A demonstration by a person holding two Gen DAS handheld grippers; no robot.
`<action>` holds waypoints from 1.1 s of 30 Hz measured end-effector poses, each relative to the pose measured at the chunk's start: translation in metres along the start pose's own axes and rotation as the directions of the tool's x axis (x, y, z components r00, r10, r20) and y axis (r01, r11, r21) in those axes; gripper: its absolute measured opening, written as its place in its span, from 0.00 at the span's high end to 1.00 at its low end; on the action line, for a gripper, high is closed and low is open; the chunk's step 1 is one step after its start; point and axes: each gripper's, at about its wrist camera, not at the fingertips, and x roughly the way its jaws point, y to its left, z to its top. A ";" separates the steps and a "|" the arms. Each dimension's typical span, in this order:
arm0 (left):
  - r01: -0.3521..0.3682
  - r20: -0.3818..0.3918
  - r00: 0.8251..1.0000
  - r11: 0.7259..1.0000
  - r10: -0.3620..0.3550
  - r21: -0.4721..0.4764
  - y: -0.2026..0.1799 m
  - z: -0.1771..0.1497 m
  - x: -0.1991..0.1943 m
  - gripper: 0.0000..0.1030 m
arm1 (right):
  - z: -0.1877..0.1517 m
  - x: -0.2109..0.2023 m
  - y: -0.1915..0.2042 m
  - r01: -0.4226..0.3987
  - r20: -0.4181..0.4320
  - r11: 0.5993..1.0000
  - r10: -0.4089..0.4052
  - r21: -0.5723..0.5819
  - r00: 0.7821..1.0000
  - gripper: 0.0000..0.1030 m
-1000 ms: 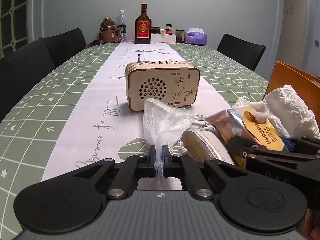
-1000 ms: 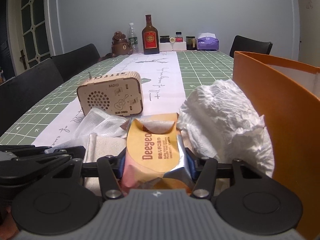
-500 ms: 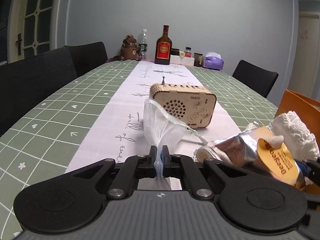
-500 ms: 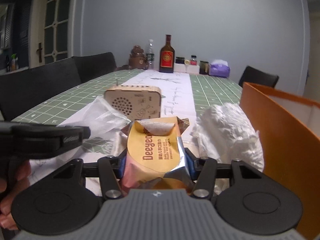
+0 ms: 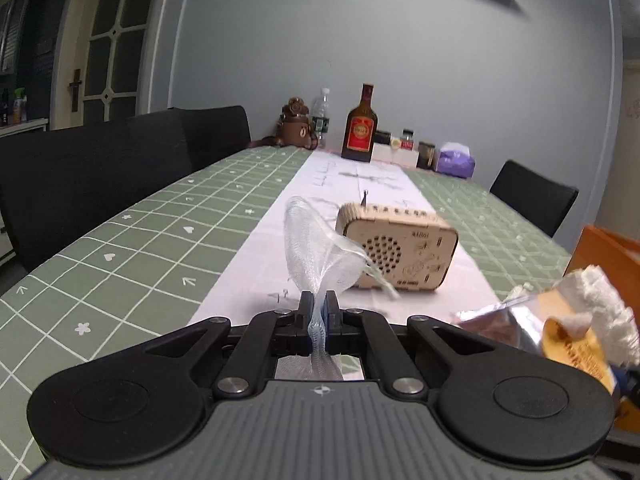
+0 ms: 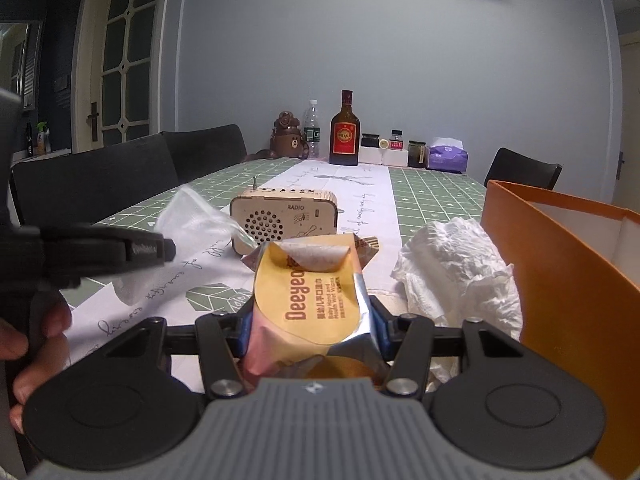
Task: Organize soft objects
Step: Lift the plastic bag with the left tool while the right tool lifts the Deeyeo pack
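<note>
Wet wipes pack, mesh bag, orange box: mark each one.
wet wipes pack (image 6: 316, 300), right wrist view, yellow label.
mesh bag (image 5: 316, 256), left wrist view, bunched netting above the fingers.
orange box (image 6: 560, 280), right wrist view, near wall.

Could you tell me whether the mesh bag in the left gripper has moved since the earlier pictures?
Yes. The mesh bag has risen off the table, now overlapping the wooden radio.

Left tool (image 5: 319, 312) was clamped tight on a white gauzy mesh pouch (image 5: 316, 256), its top flopping up over the green grid-patterned tabletop (image 5: 160, 240). Rounded pale wooden radio box (image 5: 398, 250) sat just behind. Yellow foil wipes packet (image 5: 560, 336) showed blurred at right edge.
</note>
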 end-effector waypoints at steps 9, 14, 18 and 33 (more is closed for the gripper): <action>0.029 0.011 1.000 0.995 -0.028 -0.098 0.013 0.012 -0.042 0.96 | -0.007 -0.022 0.002 -0.046 0.024 0.999 0.046 0.005 0.999 0.49; 0.019 0.083 0.996 0.998 -0.014 -0.060 0.005 0.021 -0.069 0.96 | -0.010 -0.040 0.006 -0.041 0.094 0.999 0.042 -0.018 0.995 0.49; -0.009 0.124 0.992 0.999 0.013 -0.031 -0.002 0.029 -0.085 0.96 | -0.012 -0.059 0.007 -0.012 0.170 1.000 0.015 -0.022 0.985 0.49; 0.016 0.295 0.954 0.993 -0.050 0.115 -0.072 0.065 -0.125 0.95 | 0.046 -0.146 -0.061 -0.091 0.361 0.984 0.030 0.155 0.932 0.49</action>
